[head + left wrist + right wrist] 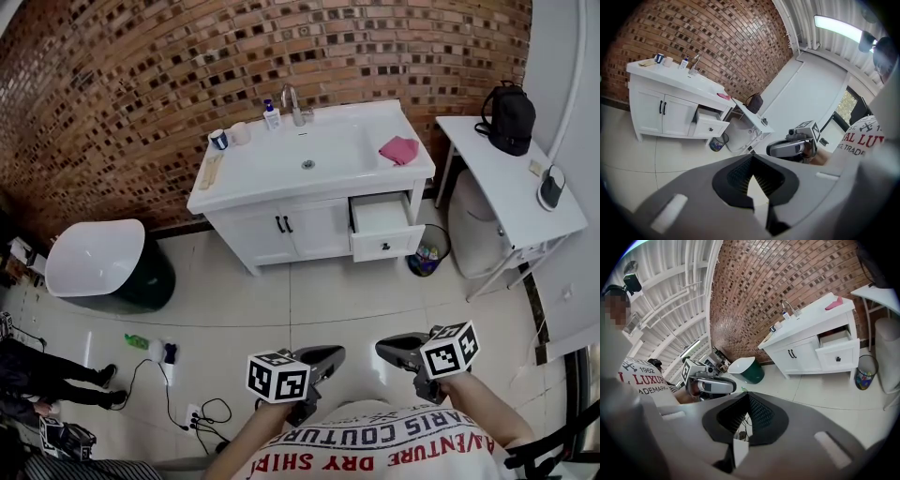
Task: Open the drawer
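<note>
The white vanity (281, 192) stands against the brick wall. Its right-hand drawer (382, 225) is pulled out, with a dark knob (385, 247) on its front. The drawer (711, 124) also shows in the left gripper view, and the drawer (839, 352) in the right gripper view. Both grippers hover low near my body, far from the vanity. My left gripper (336, 354) is shut with nothing in it, and so is my right gripper (382, 347). Their tips point toward each other. Each gripper view shows the other one: right gripper (774, 149), left gripper (731, 386).
A pink cloth (399, 149), faucet (293, 103), bottle (271, 115) and cups sit on the vanity top. A waste bin (427, 255) stands right of the drawer, beside a white side table (506, 178) with a black bag (512, 117). A white-and-green tub (98, 262) and floor cables (202, 412) lie left.
</note>
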Demonstrator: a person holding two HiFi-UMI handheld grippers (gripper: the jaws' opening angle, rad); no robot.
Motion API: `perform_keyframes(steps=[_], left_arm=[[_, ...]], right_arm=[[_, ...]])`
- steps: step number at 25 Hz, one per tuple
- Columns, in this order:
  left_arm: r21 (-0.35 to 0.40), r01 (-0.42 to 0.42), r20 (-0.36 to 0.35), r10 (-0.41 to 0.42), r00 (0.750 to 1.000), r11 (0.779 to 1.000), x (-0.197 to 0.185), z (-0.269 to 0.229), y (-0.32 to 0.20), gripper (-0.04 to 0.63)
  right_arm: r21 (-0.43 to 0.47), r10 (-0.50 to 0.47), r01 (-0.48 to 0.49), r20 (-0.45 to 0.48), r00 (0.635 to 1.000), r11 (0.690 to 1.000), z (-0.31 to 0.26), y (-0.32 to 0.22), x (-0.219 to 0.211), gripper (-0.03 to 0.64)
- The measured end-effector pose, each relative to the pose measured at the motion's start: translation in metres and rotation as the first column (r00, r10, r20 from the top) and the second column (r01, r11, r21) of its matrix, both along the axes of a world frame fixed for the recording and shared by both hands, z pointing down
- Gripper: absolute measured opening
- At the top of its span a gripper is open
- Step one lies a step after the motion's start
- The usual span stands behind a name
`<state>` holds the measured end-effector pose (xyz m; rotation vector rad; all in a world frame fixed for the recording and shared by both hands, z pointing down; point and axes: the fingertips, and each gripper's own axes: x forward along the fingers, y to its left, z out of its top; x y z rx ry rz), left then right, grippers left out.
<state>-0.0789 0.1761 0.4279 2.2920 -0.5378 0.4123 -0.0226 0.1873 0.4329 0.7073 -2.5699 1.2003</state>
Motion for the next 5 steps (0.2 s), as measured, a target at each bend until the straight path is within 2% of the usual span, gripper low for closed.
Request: perform_keyframes(steps=[5], left_arm=[[-0.003,0.007,0.0,-0.007,1.0,1.0,-0.0055,0.0007,0.0059,-0.006]], right_arm=[[0.0,-0.017,0.017,-0.017,1.0,1.0,0.0031,0.0073,-0.007,0.006]])
